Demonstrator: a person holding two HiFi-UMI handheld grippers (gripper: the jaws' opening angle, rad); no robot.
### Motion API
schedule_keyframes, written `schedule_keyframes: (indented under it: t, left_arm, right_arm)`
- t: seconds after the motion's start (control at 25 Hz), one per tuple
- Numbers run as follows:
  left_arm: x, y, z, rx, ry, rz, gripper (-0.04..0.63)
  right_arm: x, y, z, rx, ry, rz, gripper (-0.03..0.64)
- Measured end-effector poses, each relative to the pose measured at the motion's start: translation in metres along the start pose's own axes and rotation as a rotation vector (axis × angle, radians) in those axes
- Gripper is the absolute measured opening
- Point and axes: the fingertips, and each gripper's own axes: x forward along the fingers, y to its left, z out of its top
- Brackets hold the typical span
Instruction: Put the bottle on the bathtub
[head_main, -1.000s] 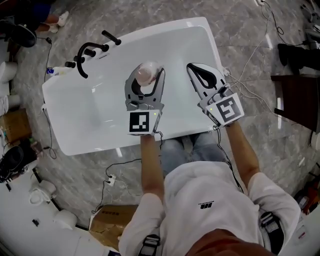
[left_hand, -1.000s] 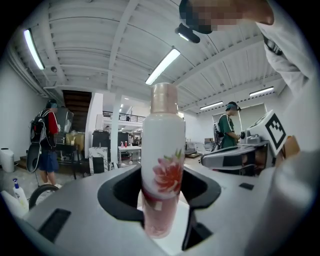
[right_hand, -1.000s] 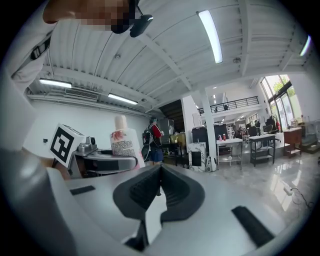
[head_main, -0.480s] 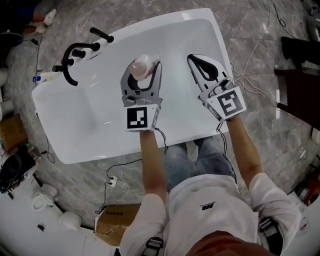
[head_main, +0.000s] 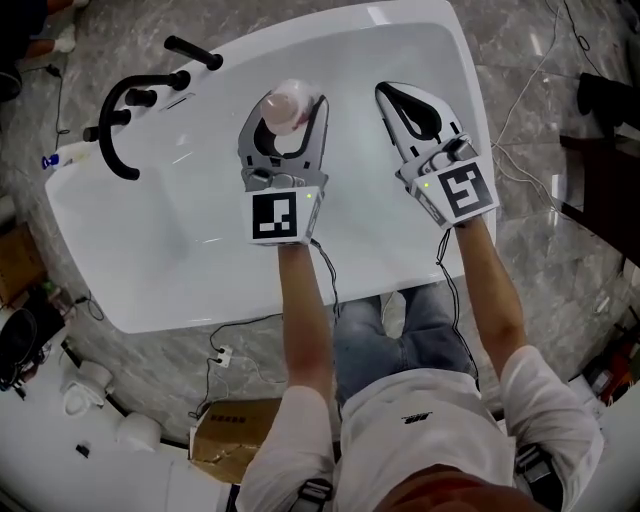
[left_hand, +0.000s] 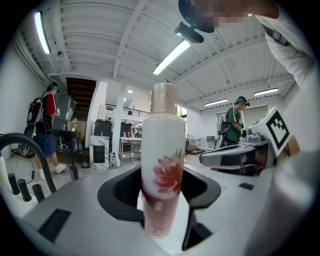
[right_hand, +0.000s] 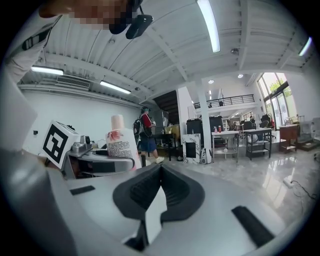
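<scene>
One white bathtub (head_main: 170, 250) is taking up most of the head view, sitting on a grey marble floor (head_main: 560, 250). A person in a white shirt (head_main: 420, 420) is standing at its near rim, reaching both forearms out over it. A cardboard box (head_main: 225, 445) is lying on the floor by the person's left side. A black curved faucet (head_main: 115, 130) is standing on the tub's far left rim, with a small white container (head_main: 60, 158) lying just beside it at the edge.

Left hand-held gripper (head_main: 288, 120) is hanging over the tub's basin, jaws clamping a bottle (left_hand: 161, 170) on its lower part. The bottle is standing upright: white body, pink flower print, pinkish cap on top. Cannot tell whether its base is touching the tub.

Right hand-held gripper (head_main: 392, 98) is hanging beside the left one, over the right part of the tub, apart from it. Its jaws are meeting at the tips and nothing is sitting between them.
</scene>
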Motion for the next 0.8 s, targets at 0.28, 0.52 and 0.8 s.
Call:
schedule_keyframes:
  t: [0.28, 0.52, 0.8]
  left_arm:
    - [0.033, 0.030, -0.029, 0.009, -0.014, -0.008, 0.221]
    - [0.060, 0.054, -0.050, 0.028, -0.024, -0.013, 0.221]
    - [0.093, 0.076, -0.077, 0.040, -0.015, -0.008, 0.221]
  right_arm:
    - [0.056, -0.004, -0.024, -0.019, -0.010, 0.024, -0.008]
    - [0.098, -0.013, -0.037, -0.022, -0.037, 0.034, -0.008]
    - [0.135, -0.033, -0.067, -0.033, 0.000, 0.032, -0.008]
